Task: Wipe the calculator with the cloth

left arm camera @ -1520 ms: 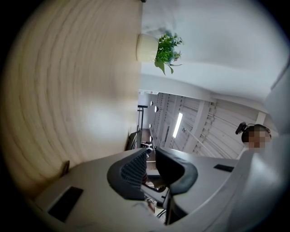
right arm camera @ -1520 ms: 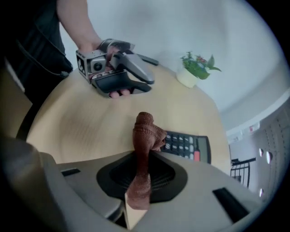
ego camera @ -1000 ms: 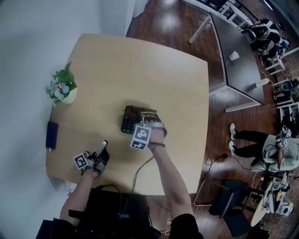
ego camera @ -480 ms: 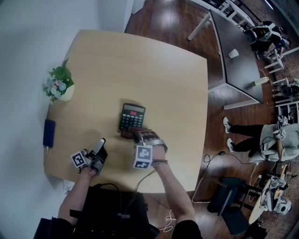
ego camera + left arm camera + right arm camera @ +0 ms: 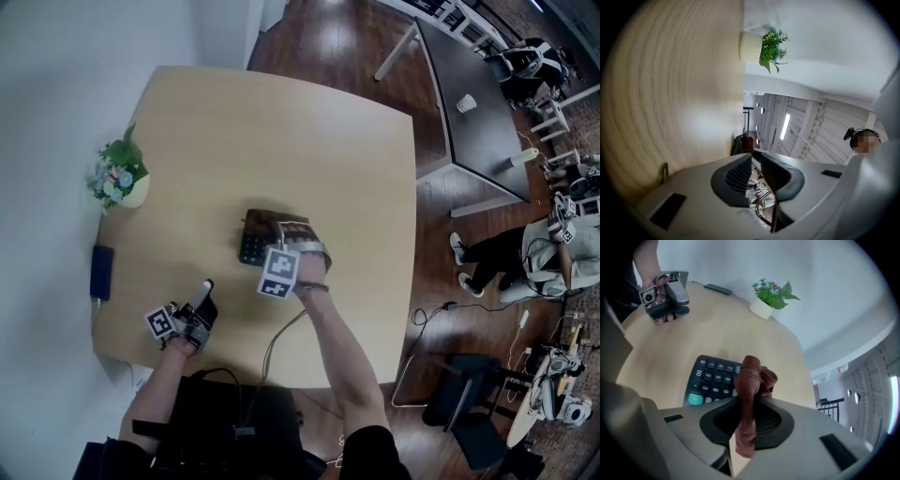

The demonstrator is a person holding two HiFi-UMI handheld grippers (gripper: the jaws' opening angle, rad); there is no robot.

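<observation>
One wipe underway: right gripper (image 5: 750, 404) fingers (image 5: 769, 423) clamp rust-brown knitted cloth (image 5: 751, 378) over black keyed calculator (image 5: 710, 378); next, drag across keys; left gripper (image 5: 753, 157) closed, empty.

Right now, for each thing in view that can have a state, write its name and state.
right gripper: jaws shut on cloth.
cloth: bunched, over calculator.
calculator: flat on table, keys up, partly covered.
left gripper: jaws shut, empty.
potted plant: upright near table edge.

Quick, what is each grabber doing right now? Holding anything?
Left gripper: shut, nothing between its jaws.
Right gripper: shut on the brown cloth, over the calculator.
</observation>
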